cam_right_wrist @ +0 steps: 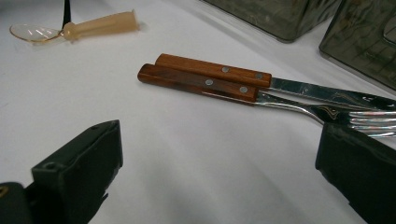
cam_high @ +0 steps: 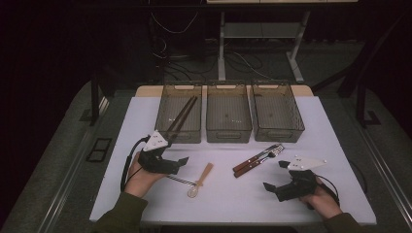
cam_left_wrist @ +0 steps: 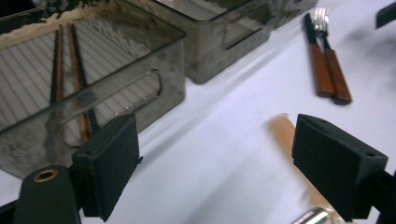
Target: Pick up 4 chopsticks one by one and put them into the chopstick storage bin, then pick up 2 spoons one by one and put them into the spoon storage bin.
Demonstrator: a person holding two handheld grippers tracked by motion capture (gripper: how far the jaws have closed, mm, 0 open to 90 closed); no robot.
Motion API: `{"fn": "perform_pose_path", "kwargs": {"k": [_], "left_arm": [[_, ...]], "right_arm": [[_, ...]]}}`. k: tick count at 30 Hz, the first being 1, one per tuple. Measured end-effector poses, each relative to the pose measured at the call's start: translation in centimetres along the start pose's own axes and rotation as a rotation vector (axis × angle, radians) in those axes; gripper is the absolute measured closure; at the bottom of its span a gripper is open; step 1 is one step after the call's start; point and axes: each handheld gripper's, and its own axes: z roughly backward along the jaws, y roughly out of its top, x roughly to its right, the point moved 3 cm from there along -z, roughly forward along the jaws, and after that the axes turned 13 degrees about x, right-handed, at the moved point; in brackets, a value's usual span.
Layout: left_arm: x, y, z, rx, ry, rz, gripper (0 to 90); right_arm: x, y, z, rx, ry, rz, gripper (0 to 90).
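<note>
Two pieces of wooden-handled cutlery, a knife and a fork, lie side by side and touching on the white table, handles toward the person and blades pointing at the right-hand bin. They look stiff and fairly light, with smooth riveted wood at one end and thin, slick metal at the other; the handle is the better place to pinch, since the jaws would likely slide on the polished steel. Because the two lie pressed together, picking one alone probably calls for a narrow approach from above at the handle's end.

Near them, the right gripper hovers just short of the handles with its jaws spread wide and nothing between them. Farther left lies a spoon with a pale handle and a clear bowl, likely very light and easy to flick away. The left gripper sits just beside it, jaws likewise apart and empty; in the left gripper view the spoon's handle shows blurred between them.

Beyond stand three smoky translucent bins in a row; the left bin holds a pair of dark chopsticks, and the middle bin appears bare.
</note>
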Motion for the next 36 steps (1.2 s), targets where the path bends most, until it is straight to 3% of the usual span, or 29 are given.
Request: {"fn": "perform_pose_path", "kwargs": {"k": [5,17,21,36], "left_arm": [[0.8,-0.8,0.3,-0.002,-0.027,-0.004,14.2],[1.8,-1.8,0.3,-0.017,-0.036,0.005,11.1],[2.0,-1.9,-0.2,-0.038,-0.031,0.016,0.0],[4.1,-1.7,-2.6,-0.070,-0.048,-0.014,0.0]], "right_arm": [[0.0,0.0,0.0,0.002,0.001,0.001,0.9],[-0.1,0.1,0.0,0.001,0.002,0.003,0.9],[-0.1,0.0,-0.1,-0.006,0.002,0.004,0.9],[-0.2,0.0,-0.1,-0.008,0.003,0.009,0.9]]}}
